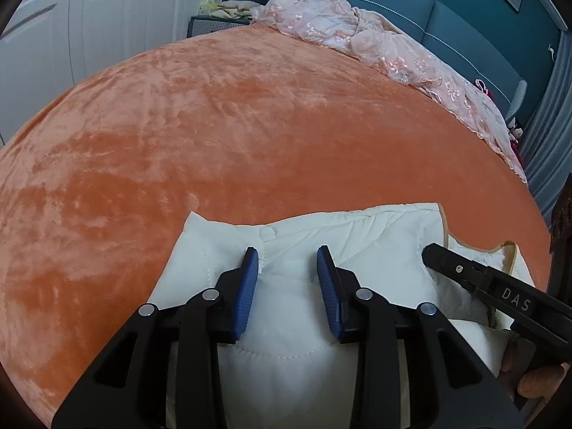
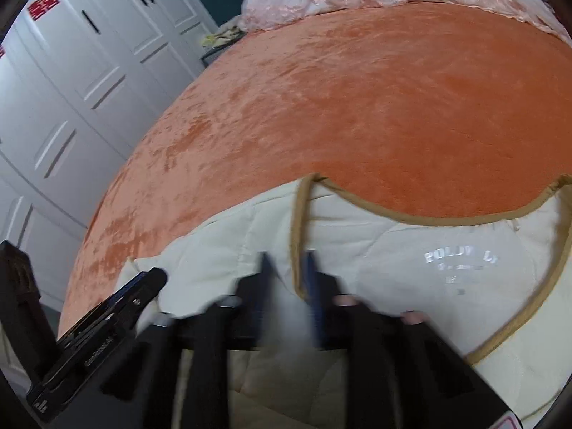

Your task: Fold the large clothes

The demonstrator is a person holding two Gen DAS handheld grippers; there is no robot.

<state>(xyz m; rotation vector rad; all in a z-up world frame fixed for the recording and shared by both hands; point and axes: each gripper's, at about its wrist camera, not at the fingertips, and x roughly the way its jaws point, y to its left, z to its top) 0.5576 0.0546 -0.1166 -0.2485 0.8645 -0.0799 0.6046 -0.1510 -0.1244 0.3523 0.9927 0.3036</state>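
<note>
Orange plush covered the one bed (image 1: 221, 114), and on its near edge lay the single cream quilted garment (image 1: 296, 307), part-folded as I judged it: its left side looked doubled over, while the tan-trimmed neckline (image 2: 447, 216) lay open with the printed label showing, so folds remained. One pink lace cover (image 1: 386, 46) was heaped at the far end. Two grippers worked over the garment: the left gripper (image 1: 287, 286) had its jaws apart, padding bulging between them but unpinched; the right gripper (image 2: 287, 279), blurred, had its jaws closed, whether pinching the trim I couldn't tell.
</note>
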